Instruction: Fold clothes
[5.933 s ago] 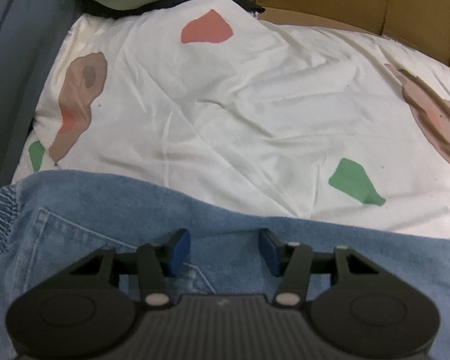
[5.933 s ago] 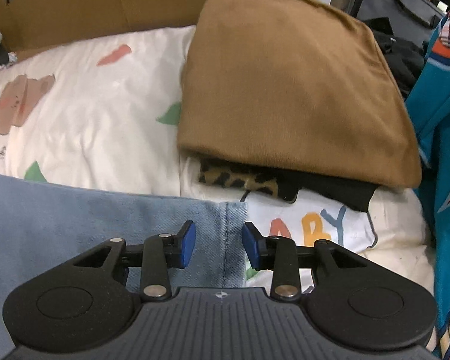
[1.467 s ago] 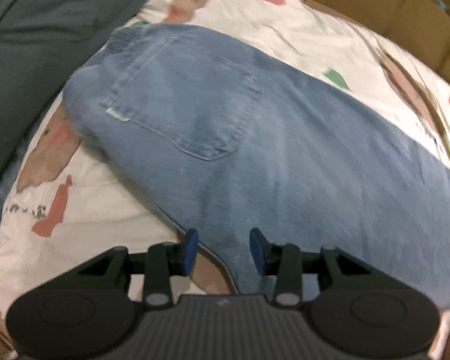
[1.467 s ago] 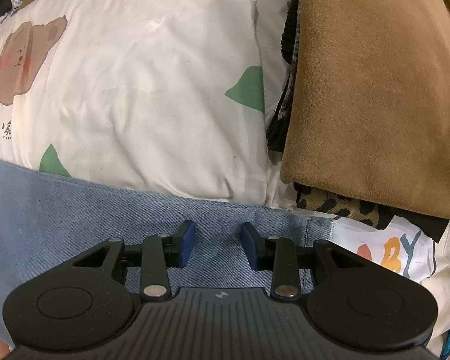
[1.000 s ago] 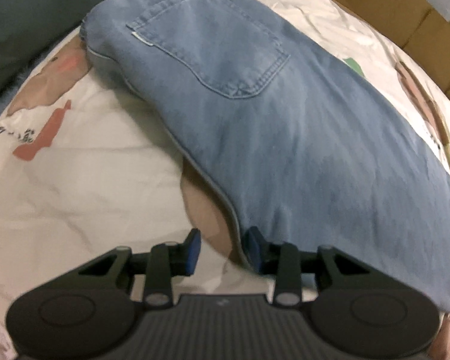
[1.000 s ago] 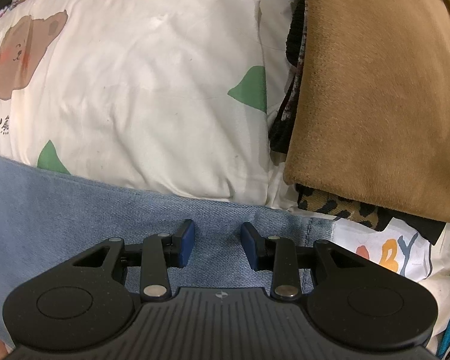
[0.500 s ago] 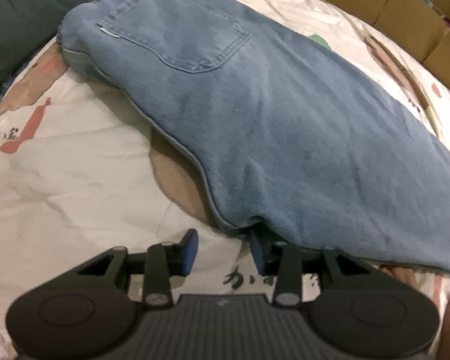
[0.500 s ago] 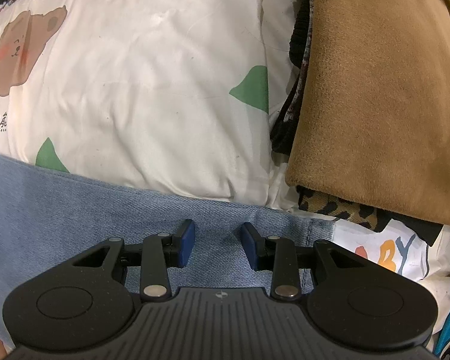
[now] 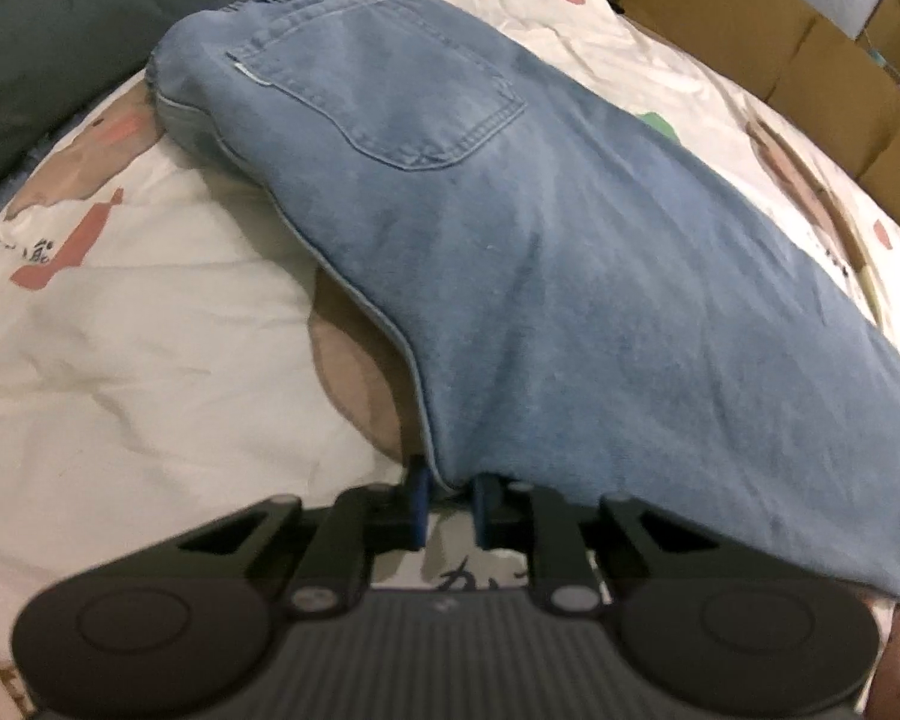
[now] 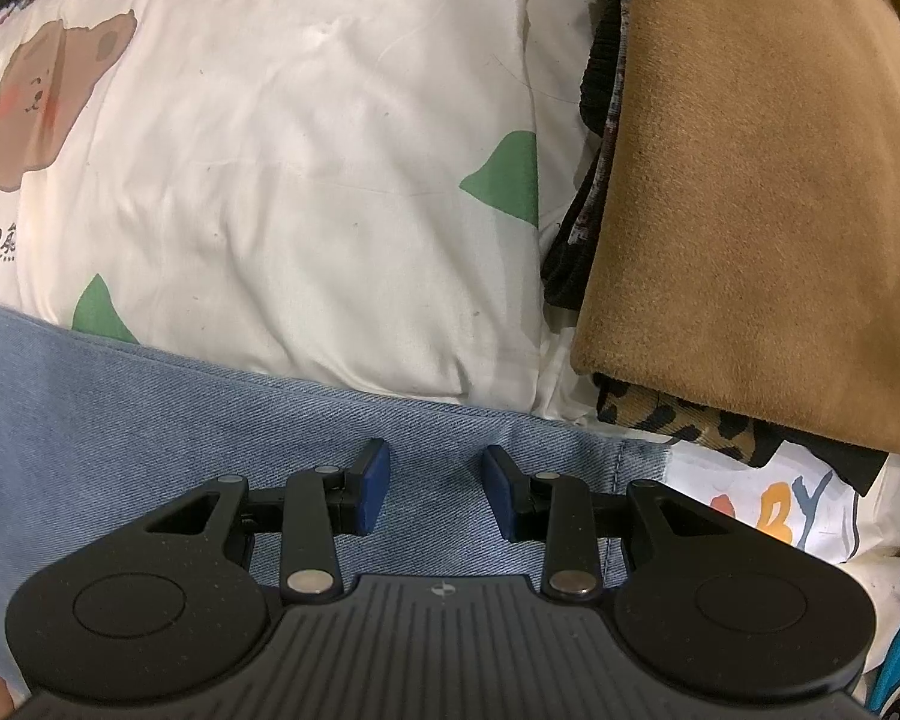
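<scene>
Since a moment ago, left gripper (image 9: 450, 501) has reached the jeans (image 9: 570, 276) edge, jaws closing on it; right gripper (image 10: 432, 489) hovers half-open over denim, holding nothing.

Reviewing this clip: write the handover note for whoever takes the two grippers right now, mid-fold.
Left gripper: jaws closing on the near edge of the jeans, denim between the pads.
Right gripper: jaws apart over the denim near the leg hem; no visible pinch.
Jeans lie across the printed bedsheet, back pocket up; a folded brown garment tops the pile beside them.
Done: jeans laid out lengthwise.
Left: probably secure both grips, fold the jeans over, add them to the pile.
</scene>
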Available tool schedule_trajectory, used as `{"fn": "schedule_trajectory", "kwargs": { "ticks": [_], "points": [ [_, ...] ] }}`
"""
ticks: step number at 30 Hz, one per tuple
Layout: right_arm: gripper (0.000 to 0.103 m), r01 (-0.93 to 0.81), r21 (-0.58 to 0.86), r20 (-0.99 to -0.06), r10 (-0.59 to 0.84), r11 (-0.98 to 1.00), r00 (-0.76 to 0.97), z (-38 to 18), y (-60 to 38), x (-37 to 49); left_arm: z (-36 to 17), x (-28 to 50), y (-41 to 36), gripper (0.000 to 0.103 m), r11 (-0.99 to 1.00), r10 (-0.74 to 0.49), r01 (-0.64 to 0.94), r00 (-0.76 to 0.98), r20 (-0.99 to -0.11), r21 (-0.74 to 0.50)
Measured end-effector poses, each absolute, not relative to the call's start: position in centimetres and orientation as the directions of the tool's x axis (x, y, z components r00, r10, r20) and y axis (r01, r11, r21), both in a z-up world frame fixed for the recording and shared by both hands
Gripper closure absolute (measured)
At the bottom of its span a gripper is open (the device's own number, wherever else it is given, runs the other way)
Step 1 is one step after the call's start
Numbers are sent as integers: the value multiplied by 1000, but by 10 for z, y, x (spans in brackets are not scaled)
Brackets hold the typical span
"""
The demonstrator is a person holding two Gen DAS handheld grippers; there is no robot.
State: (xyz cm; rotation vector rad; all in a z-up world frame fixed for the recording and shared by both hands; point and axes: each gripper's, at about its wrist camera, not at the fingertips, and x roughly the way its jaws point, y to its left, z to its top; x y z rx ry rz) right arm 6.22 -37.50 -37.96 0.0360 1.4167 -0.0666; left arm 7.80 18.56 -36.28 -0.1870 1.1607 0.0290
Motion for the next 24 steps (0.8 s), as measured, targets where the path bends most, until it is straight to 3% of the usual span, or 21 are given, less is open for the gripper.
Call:
{"fn": "schedule_trajectory", "kwargs": {
  "ticks": [2,4,13,24],
  "points": [
    [63,69,-14,-988,-24,997,152,-379,-373,60,-361,77,185,92,987,-72,-106,387,-919,-122],
    [63,71,-14,-988,-25,997,152,-378,-371,57,-357,72,188,102,990,-67,-90,375,-924,-109],
    [63,74,-5,-987,-17,997,159,-375,-364,45,-328,73,196,101,992,-86,-44,418,-904,-115],
    [63,85,1,-987,-13,996,161,-370,-352,30,-363,100,167,99,988,-153,20,366,-918,-156]
  ]
}}
